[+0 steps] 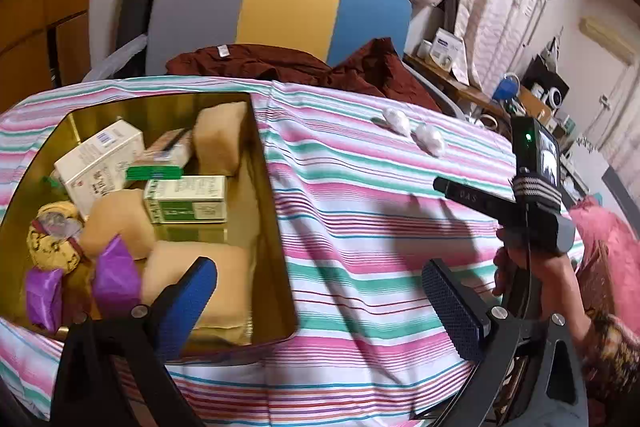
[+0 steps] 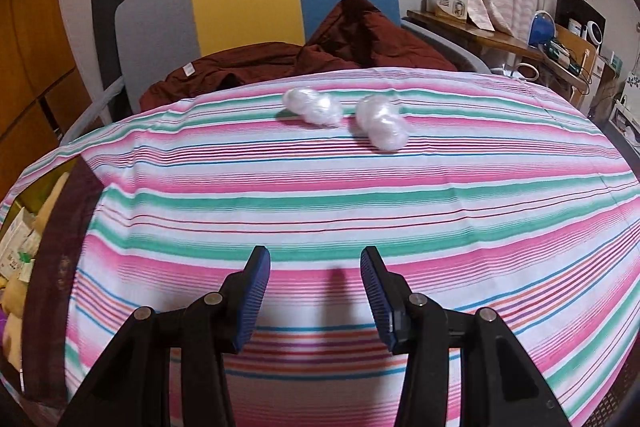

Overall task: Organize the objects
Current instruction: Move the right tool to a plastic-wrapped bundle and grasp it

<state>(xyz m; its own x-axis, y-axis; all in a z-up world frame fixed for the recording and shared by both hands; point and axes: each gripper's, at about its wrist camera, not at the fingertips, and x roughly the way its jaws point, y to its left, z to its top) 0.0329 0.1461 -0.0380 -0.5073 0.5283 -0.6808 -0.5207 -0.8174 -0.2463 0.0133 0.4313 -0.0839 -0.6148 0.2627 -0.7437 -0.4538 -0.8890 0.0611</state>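
My right gripper (image 2: 315,267) angled down, jaws spread, empty; two white bundles (image 2: 344,115) well ahead. Left gripper (image 1: 320,291) spread wide over the tin's (image 1: 276,227) edge.

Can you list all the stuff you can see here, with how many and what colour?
gold tin: one, gold, left on the striped cloth
striped cloth: one, pink, green and white, covering the table
white wrapped bundles: two, white, far side of the cloth
tan cushions: several, tan, in the tin
boxes: a few, white and green, in the tin
purple packets: two, purple, in the tin
dark red garment: one, behind the table
left gripper: open, empty
right gripper: open, empty
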